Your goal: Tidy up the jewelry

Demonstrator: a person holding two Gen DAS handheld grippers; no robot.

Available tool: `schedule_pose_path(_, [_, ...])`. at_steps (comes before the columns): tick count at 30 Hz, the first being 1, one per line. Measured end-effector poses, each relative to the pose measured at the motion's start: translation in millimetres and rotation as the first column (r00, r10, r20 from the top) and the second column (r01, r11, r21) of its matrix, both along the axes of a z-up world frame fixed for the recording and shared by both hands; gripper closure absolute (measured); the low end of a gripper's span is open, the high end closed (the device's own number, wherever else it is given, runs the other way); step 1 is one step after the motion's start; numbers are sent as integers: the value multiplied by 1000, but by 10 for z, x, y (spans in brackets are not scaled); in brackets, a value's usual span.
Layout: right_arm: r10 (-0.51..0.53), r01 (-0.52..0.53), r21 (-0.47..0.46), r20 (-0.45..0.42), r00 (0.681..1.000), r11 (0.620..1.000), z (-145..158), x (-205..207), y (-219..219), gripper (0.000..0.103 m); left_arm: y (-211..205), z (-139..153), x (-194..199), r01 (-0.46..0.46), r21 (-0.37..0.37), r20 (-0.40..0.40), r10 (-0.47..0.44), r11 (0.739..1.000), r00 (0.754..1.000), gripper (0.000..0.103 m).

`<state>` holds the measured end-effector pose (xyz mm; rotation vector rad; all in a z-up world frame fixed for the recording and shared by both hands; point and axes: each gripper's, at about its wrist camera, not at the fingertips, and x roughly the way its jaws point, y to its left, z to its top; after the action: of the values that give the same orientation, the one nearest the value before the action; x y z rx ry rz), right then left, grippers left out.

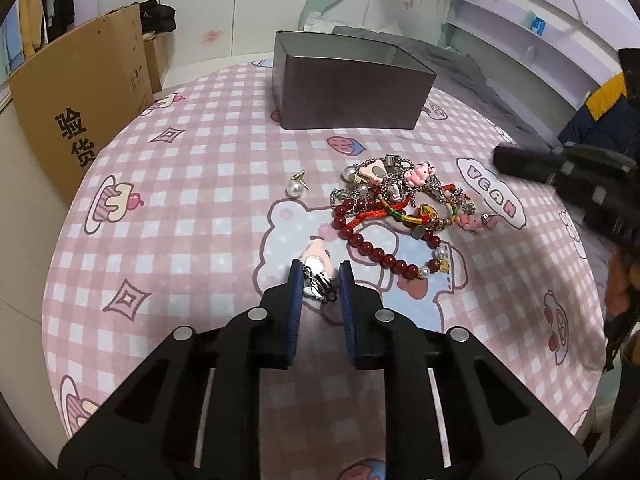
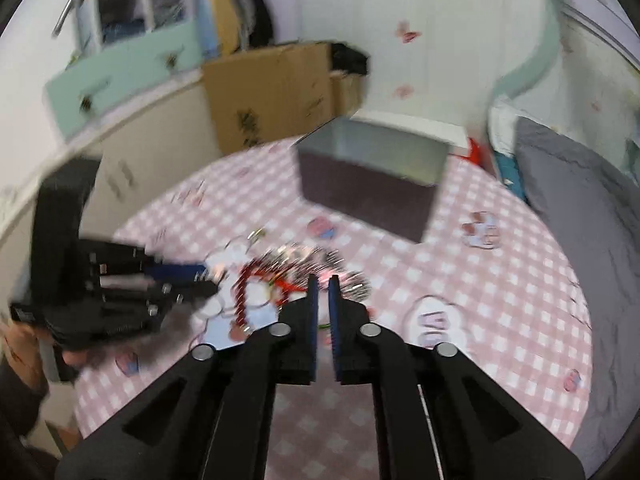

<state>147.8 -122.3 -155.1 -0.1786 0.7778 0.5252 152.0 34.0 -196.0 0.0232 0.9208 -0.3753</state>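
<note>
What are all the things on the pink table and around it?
Tin box: one, dark grey, open top, far side of table.
Jewelry pile: one tangle, silver chains, red cords, pink charms, centre.
Bead bracelet: one, dark red with pearls, near edge of pile.
Pearl earring: one, white and gold, alone, left of pile.
Small charm: one, pink and silver, between left claw's fingers.
Tablecloth: one, pink checked with cartoons.
Cardboard box: brown, left of table.
Left claw: black, blue pads.
Right claw: black, blurred, over pile.

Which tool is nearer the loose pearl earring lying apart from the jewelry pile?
Left. The left tool sits just below the pearl earring, straddling a small charm. The right tool is beyond the jewelry pile.
</note>
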Motion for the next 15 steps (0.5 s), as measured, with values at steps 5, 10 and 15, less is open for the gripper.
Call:
schedule_pose_path(5, [62,-62,-92,-2,998,994,-226,5,303,82,21,13,-31,1,-7,-4,-1,1000,1000,85])
schedule_pose_path(10, [112,-109,-190,7,994,976,-386,14,493,82,52,15,-32,0,-24,-10,0,1000,1000,85])
schedule_pose_path(15, [110,-104,-198,20,994,975,-386,25,479,97,53,54,-38,15,-44,-8,-16,999,1000,85])
